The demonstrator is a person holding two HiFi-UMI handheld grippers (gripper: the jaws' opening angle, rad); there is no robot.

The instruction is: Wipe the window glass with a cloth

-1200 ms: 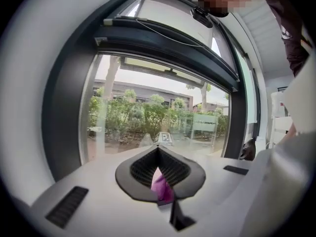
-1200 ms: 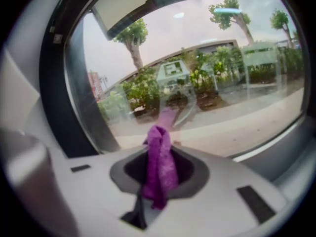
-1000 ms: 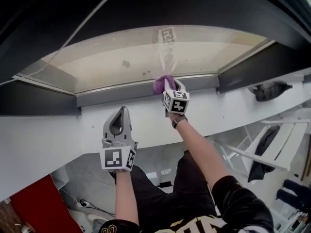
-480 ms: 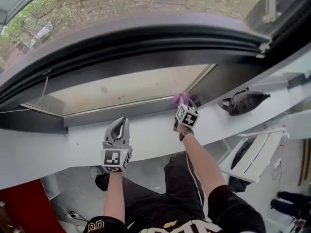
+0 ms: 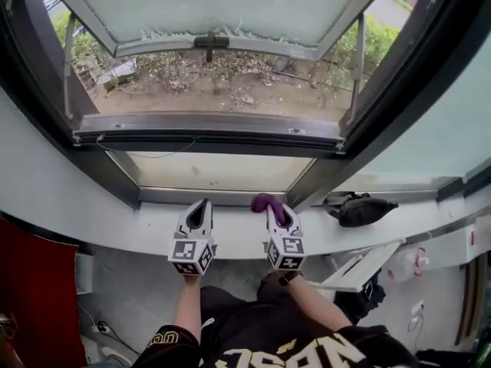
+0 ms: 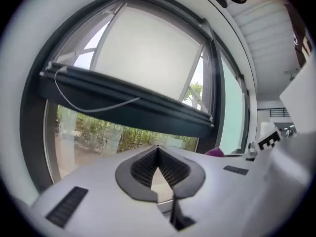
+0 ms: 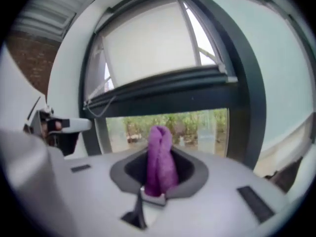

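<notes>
The right hand-held gripper (image 7: 159, 154) is pinching a purple cloth (image 7: 160, 162), its jaws pressing together on the bunched fabric. The cloth is standing as a narrow roll whose long axis is running along the jaws, and its folded end is poking out past the tips and pointing toward the lower window glass (image 7: 197, 127). From the head view, the cloth (image 5: 267, 202) is hanging over the white sill (image 5: 115, 228) just beside the dark bottom bar of the frame, short of the glass (image 5: 222, 171); whether it is touching the bar cannot be told. The left hand-held gripper (image 6: 158, 149) is sitting with its jaws pressed together at the tips and nothing between them.

The head view alone is showing both hand-held grippers side by side, left (image 5: 201, 207) and right (image 5: 278, 215), pointing the same way at the window, plus a black bag (image 5: 357, 208) lying on the sill to the right. The left gripper view is catching only a small purple edge of the cloth (image 6: 215, 152) at its right.
</notes>
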